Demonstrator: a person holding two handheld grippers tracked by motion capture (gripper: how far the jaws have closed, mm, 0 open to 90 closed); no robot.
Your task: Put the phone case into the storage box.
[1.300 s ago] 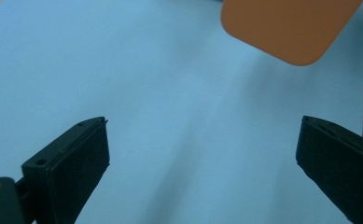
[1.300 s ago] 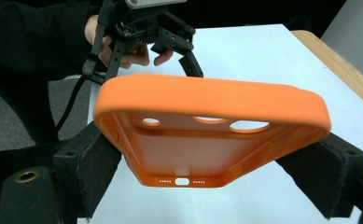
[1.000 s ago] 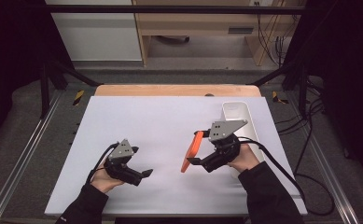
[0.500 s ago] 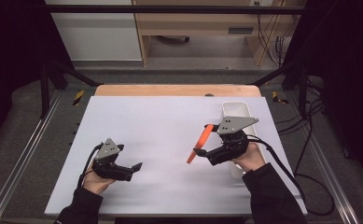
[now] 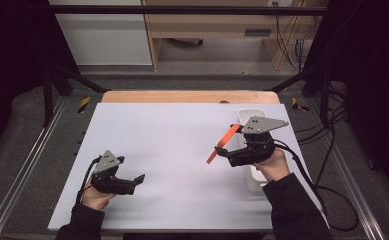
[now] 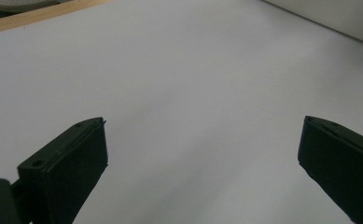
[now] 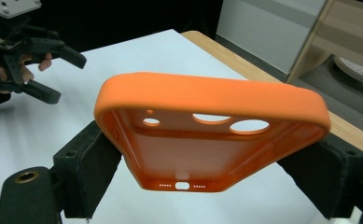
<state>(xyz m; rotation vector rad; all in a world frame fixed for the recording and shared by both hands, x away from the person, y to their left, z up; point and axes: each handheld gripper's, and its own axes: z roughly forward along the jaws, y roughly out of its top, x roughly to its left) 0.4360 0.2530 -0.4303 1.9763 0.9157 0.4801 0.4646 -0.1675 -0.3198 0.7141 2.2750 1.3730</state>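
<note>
An orange phone case [image 7: 207, 135] was held clear of the tabletop [image 5: 172, 145] by the right gripper [image 5: 221, 151], just beside the white tray [image 5: 247, 117] at the right edge. The fingers [image 7: 93, 163] of that gripper were clamped on the two long sides of the case, one pad on each, with the open inside and the camera cut-outs turned toward the gripper's camera.

The case was judged to be light, soft and rubbery: easily flexed if squeezed across its width, unlikely to slip against the pads, and not fragile. The side walls near the bottom end, where it was being pinched, were judged the soundest place to take hold, since the thin back panel would buckle under pressure.

In the high view the right hand [image 5: 274, 165] was seen raised over the tray, the gripper pointed toward the middle of the tabletop and the case tilted, with its far end higher. The left gripper [image 5: 132, 182] was held low near the front left of the tabletop, fingers [image 6: 72, 158] set wide apart with nothing between them, aimed across the bare white surface.
</note>
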